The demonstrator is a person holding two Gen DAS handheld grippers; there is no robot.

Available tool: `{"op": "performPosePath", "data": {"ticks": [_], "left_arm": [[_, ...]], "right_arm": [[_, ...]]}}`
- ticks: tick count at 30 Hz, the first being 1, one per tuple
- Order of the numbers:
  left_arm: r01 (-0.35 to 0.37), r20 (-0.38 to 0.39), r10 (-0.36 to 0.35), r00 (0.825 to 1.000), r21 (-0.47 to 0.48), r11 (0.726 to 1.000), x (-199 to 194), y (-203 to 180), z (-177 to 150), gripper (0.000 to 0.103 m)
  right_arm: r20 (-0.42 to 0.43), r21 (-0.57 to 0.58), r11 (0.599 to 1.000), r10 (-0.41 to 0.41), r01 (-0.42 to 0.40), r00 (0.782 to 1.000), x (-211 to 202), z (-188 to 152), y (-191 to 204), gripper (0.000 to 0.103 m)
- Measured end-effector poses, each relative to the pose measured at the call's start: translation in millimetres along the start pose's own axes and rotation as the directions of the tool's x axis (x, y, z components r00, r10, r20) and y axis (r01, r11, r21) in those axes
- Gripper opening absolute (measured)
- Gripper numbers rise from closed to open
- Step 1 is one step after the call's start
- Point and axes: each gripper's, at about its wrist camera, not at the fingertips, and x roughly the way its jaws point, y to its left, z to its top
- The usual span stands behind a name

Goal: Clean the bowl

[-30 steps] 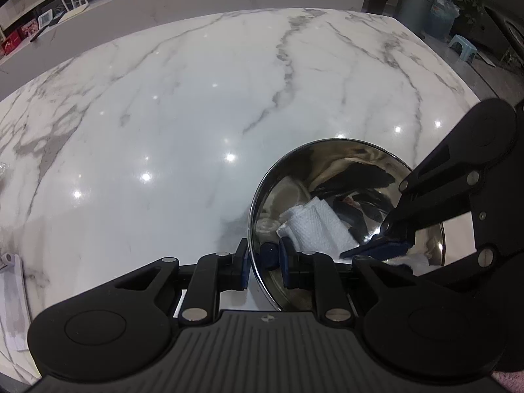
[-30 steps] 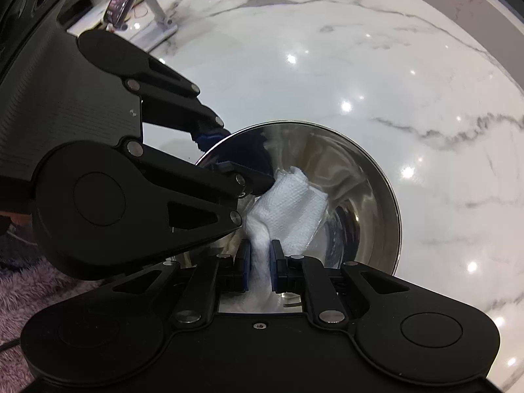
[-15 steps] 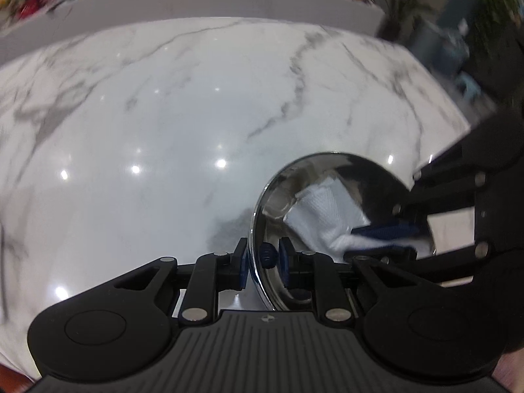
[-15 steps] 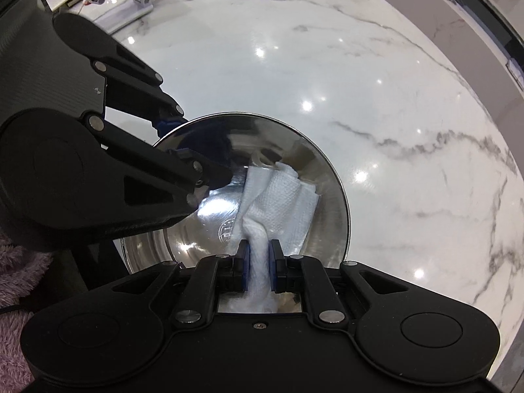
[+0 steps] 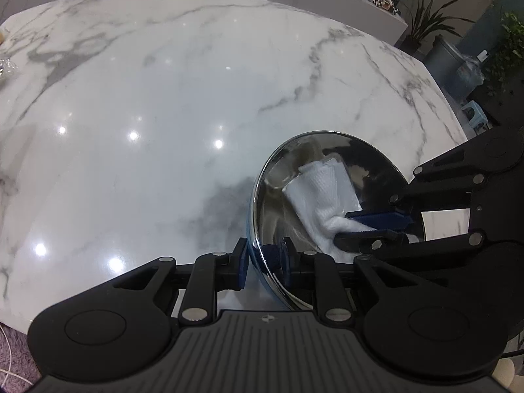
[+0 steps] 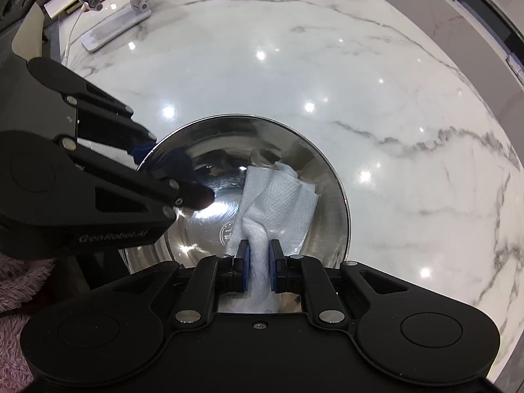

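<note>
A shiny steel bowl (image 5: 376,170) stands tilted over the white marble table (image 5: 163,114). My left gripper (image 5: 263,262) is shut on the bowl's rim, one pad outside and one inside. My right gripper (image 6: 258,258) is shut on a white paper towel (image 6: 278,203) and presses it against the bowl's inner wall (image 6: 324,196). The towel also shows in the left wrist view (image 5: 324,193), with my right gripper (image 5: 376,226) coming in from the right. My left gripper shows in the right wrist view (image 6: 163,170) at the bowl's left rim.
A phone on a white stand (image 6: 111,29) sits at the table's far left corner in the right wrist view. A grey bin (image 5: 448,62), a water jug (image 5: 468,75) and potted plants (image 5: 425,16) stand beyond the table's right edge. A purple fuzzy cloth (image 6: 16,281) lies low at left.
The bowl has turned and tilted in my left gripper. The towel in my right gripper has swept across the inner wall, from the bowl's near side toward its far side.
</note>
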Motion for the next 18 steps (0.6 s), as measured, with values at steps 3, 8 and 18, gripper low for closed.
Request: {"op": "performPosePath", "data": {"ticks": [3,8,18], "left_arm": [[-0.003,-0.001,0.003,1.000,0.012,1.000,0.3,0.3,0.4,0.018],[-0.022,0.007,0.021,1.000,0.043,0.999,0.7,-4.2,2.8,0.017],[-0.042,0.025,0.040,0.999,0.097,0.994,1.0,-10.1,6.4,0.016]], "right_arm": [[0.002,0.016,1.000,0.009,-0.009,1.000,0.7,1.5,-1.9,0.010],[0.013,0.060,0.995,0.081,-0.082,0.997,5.5,5.1,-4.0,0.010],[0.001,0.023,0.996,0.086,-0.086,0.996,19.1,18.0,9.6,0.009]]}}
